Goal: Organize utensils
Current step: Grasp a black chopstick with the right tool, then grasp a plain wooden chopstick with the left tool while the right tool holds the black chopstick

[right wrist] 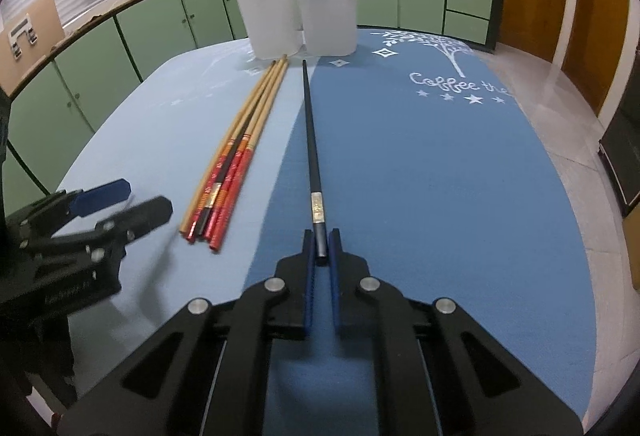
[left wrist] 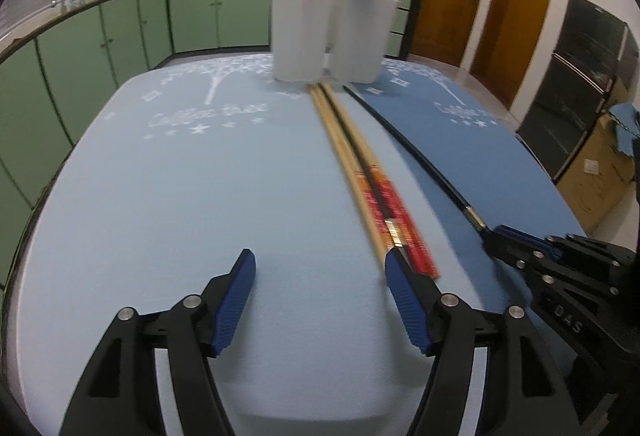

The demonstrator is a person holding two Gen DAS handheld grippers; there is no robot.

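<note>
The right tongs (right wrist: pixel 322 248) are closed on the butt end of a black chopstick (right wrist: pixel 310 139) that lies along the worktop (right wrist: pixel 420 175) toward two white holders (right wrist: pixel 296 11); a bundle of wooden and red chopsticks (right wrist: pixel 236 151) lies just left of it. The left tongs (right wrist: pixel 132 199) hover near the bundle's ends, parted.

Two containers (right wrist: pixel 296 11) stand side by side, touching, at the far end of the mat (right wrist: pixel 420 175). A stick stands in each, apparently one apiece. Before them a bundle of chopsticks (right wrist: pixel 236 155) lies lengthwise; to its right, apart, lies a single chopstick (right wrist: pixel 310 139), its near end between the right gripper's (right wrist: pixel 322 248) fingers. The left gripper (left wrist: pixel 320 292) sits left of the bundle.
</note>
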